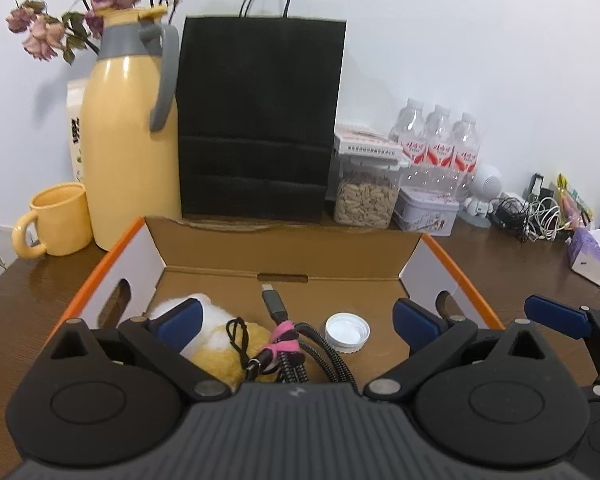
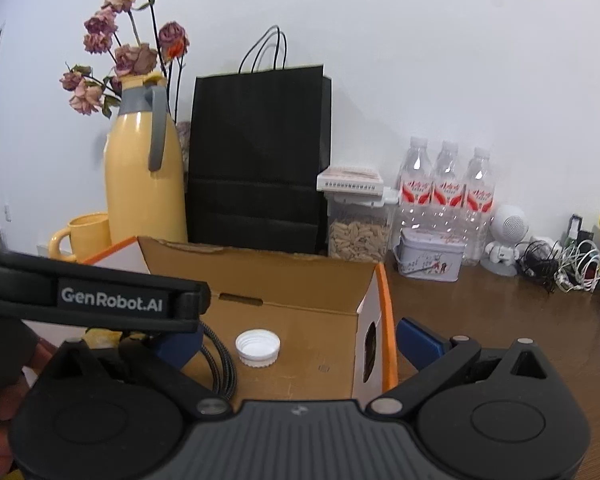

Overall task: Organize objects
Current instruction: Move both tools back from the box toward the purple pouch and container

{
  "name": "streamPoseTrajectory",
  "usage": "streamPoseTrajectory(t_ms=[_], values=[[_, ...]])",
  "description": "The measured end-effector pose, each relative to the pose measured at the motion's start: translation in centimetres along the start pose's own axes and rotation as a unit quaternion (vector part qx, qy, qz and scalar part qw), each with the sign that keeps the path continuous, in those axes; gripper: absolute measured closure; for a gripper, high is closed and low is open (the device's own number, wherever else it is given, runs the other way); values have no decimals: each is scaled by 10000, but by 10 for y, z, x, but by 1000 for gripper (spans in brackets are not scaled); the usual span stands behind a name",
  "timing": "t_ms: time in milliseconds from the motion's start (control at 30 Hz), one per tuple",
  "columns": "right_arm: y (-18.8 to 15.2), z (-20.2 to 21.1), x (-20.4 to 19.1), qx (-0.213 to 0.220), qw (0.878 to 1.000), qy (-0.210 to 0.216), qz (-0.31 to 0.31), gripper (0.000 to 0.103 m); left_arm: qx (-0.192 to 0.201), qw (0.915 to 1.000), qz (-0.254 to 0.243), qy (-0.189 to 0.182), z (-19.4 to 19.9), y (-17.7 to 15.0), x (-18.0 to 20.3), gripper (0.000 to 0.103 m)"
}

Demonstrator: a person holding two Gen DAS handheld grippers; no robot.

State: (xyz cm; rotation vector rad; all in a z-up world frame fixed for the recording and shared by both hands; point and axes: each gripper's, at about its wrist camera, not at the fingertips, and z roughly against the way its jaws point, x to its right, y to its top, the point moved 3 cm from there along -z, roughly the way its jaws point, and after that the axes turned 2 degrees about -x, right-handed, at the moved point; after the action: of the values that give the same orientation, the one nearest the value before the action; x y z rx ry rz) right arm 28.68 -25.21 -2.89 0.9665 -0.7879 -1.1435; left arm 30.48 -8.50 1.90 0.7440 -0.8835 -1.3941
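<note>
Both my grippers hang at the near edge of the box [image 1: 284,248], jaws spread wide, nothing between the pads. Left gripper [image 1: 296,318] sits over the box interior; right gripper [image 2: 300,340] straddles the box's right wall, one finger inside, one outside over the counter [image 2: 500,312].

Task items are in the box: plush [image 1: 216,344] at near left, cable bundle [image 1: 292,348] lying against it, cap [image 1: 347,333] on the floor just right of the cable. My read: these three are stowed; any more pickups would be from clutter along the wall.

Risks:
- Right finger inside the wall: pulling out sideways could hook the wall and drag the light box.
- Left jaws low over the cable; a loop could snag on a pad when lifting out.
- Cap is loose and round; a nudge would likely skid it.
- Grippers close together; they could clash if both move inward.

Materials:
- Box: corrugated card, brown inside, white sides w/ orange rim, oval hand-holes, shallow.
- Plush: fuzzy, yellow and white, soft, w/ black cord loop.
- Cable: braided sheath, stiff-looking coil, pink tie, metal plug pointing to the far wall.
- Cap: white plastic, ribbed rim, open side up.
- Counter: dark wood grain, glossy.
</note>
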Motion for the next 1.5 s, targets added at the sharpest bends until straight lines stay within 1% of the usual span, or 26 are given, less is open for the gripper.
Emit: streamPoseTrajectory(t_ms=[133, 267, 500, 700, 900, 1100, 1300, 1500], values=[[2, 15, -4, 175, 9998, -35, 75, 0, 162, 9999, 16, -29, 22, -1, -2, 0], [3, 32, -8, 286, 9995, -67, 148, 0, 224, 9997, 119, -42, 46, -7, -10, 0], [-1, 67, -15, 362, 9992, -96, 136, 0, 306, 9995, 107, 16, 86, -16, -21, 0], [-18, 96, -21, 276, 9996, -81, 80, 0, 283, 9995, 70, 97, 115, -30, -36, 0], [-39, 120, -35, 117, 9999, 15, 121, 0, 161, 9996, 45, 228, 137, -51, -56, 0], [-59, 138, -60, -42, 9995, 203, 244, 0, -20, 9996, 13, 274, 152, -77, -76, 0], [-70, 142, -86, -210, 9976, 336, 568, 0, -220, 9991, 49, 367, 158, -104, -98, 0], [-71, 131, -105, -371, 9954, 456, 756, 0, -409, 9976, 241, 512, 157, -123, -126, 0]])
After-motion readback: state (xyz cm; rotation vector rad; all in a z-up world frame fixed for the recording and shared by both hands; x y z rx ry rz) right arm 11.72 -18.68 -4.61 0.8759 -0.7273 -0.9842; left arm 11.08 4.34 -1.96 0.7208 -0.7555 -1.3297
